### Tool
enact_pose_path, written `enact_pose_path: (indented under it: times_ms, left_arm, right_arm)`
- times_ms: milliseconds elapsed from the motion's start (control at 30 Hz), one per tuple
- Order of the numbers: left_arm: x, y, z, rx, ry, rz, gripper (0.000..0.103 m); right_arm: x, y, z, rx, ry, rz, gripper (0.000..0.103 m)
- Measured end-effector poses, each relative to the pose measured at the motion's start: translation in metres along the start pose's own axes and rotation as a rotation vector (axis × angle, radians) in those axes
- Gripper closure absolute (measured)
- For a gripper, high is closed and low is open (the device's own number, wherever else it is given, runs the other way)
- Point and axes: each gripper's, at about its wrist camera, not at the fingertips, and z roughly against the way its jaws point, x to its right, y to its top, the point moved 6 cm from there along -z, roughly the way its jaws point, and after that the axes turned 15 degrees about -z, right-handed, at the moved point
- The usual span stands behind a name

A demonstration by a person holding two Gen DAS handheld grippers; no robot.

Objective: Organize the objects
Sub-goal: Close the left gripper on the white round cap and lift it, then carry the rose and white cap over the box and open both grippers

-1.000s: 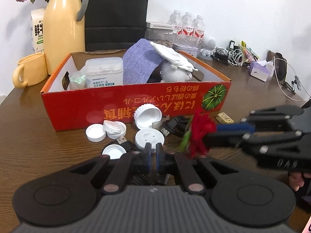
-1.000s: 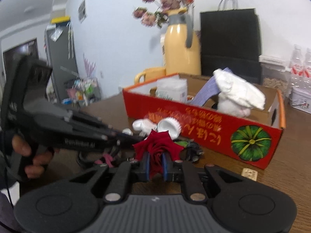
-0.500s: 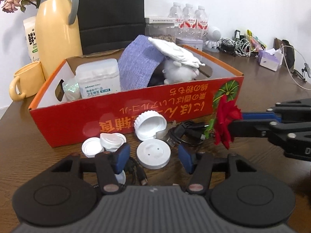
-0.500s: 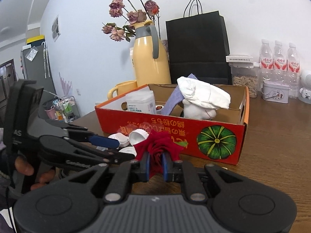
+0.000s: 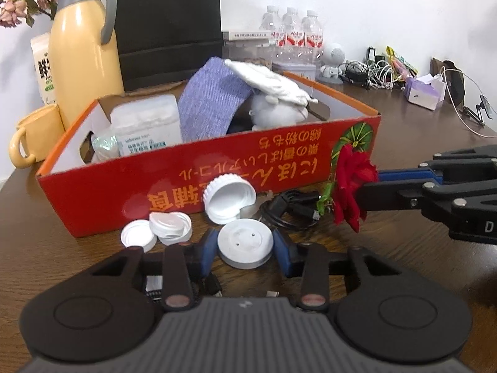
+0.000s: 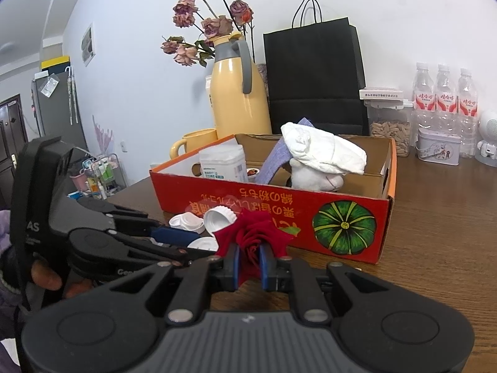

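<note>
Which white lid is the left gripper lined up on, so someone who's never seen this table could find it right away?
Find the red cardboard box on the wooden table; a cluster of white caps lies along its front wall. The one meant is the flat round lid nearest the camera, between the open blue fingers of the left gripper. Unlike its neighbours, it lies top up with two tiny dots.

1. Your red fabric rose [image 6: 253,237] is off the table, pinched at its bloom, green leaves [image 5: 324,197] hanging below, in front of the box's right front corner.
2. Your red cardboard box [image 5: 217,180] sits open-topped toward the table's back edge, inverted print on its front wall, pumpkin picture at the right end.
3. Your round white disc [image 5: 245,242] lies flat before the box front, two small dots on top.
4. Your ribbed white cap [image 5: 228,197] leans tilted against the box front, opening outward.
5. Two smaller white caps [image 5: 155,231] lie touching, left of the disc.
</note>
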Motion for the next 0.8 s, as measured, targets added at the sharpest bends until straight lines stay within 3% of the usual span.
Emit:
enact_pose_path:
  times_ms: [400, 667, 800]
  left_arm:
    - [-0.026, 0.027, 0.048, 0.138, 0.042, 0.050, 0.063]
    - [-0.070, 0.061, 0.060, 0.219, 0.119, 0.095, 0.063]
    - [-0.093, 0.078, 0.051, 0.236, 0.146, 0.139, 0.063]
  right_arm:
    - [-0.018, 0.015, 0.004, 0.063, 0.002, -0.012, 0.091]
    - [-0.058, 0.058, -0.014, 0.130, -0.005, 0.057, 0.091]
    - [-0.069, 0.081, -0.036, 0.153, -0.065, 0.079, 0.091]
